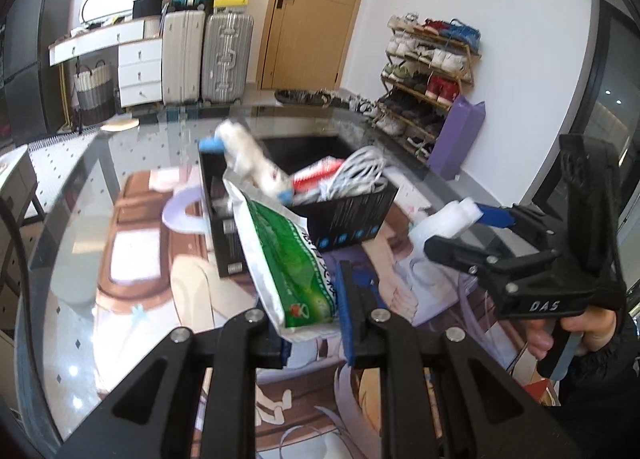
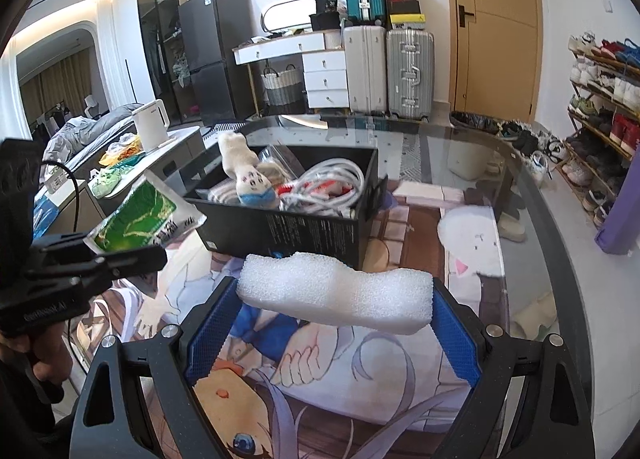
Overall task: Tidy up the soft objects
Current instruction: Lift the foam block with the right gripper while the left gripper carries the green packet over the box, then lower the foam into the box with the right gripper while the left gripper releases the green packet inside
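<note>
On a glass-topped table (image 2: 460,147) laid over a cartoon-print mat sits one open black box (image 2: 304,227), and two handheld grippers hover just in front of it, each carrying one soft item.

One left gripper (image 1: 310,311) has its two fingers pinched tight on the lower edge of a single plastic pouch (image 1: 280,255). That pouch is silvery white with a large green printed panel and dark lettering along one side; it looks flat, crinkled and floppy, and it hangs in the air, tilted up toward the near left corner of the box. From the right wrist view the same pouch shows at the far left, raised above the table beside the box.

One right gripper (image 2: 332,323) holds a single block of white foam (image 2: 340,291) crosswise between its two blue-padded fingers, which stand wide apart with one pad against each end. This foam is long, bumpy along the top, with a fine bubbly surface, and it is clear of the table, just in front of the box's near wall.

Inside the box lie one cream sock-like plush (image 2: 246,171) with a blue tip, one bundle of white cable (image 2: 336,183), and something red and white partly hidden beneath the cable.

A hand (image 1: 576,333) grips the right gripper's handle.
</note>
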Demonstrator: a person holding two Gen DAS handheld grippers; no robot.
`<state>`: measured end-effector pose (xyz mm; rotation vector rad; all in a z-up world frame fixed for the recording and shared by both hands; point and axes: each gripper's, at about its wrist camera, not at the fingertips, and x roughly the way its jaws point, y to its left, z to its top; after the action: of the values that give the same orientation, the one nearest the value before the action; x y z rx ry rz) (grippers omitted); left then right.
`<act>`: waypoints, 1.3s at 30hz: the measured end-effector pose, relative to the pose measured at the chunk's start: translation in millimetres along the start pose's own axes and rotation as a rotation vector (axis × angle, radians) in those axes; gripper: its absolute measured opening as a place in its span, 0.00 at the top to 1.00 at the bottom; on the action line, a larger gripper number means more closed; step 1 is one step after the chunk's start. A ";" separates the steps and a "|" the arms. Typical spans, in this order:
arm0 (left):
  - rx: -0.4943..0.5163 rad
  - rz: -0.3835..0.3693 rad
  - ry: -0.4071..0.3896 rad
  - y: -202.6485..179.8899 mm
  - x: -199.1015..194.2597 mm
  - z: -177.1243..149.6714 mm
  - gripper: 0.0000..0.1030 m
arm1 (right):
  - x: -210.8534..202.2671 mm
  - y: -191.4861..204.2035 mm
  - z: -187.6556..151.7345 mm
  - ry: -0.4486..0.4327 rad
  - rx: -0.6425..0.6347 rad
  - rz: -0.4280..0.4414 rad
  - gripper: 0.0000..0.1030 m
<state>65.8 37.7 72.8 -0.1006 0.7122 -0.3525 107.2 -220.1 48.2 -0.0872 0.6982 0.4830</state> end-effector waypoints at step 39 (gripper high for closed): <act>0.037 0.067 -0.006 28.2 75.6 64.7 0.84 | 56.7 9.5 84.4 -0.041 -0.127 0.042 0.11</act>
<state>169.1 35.8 68.7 -0.0428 0.7009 -0.3009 190.7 -169.3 77.7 -0.1814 0.6300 0.5682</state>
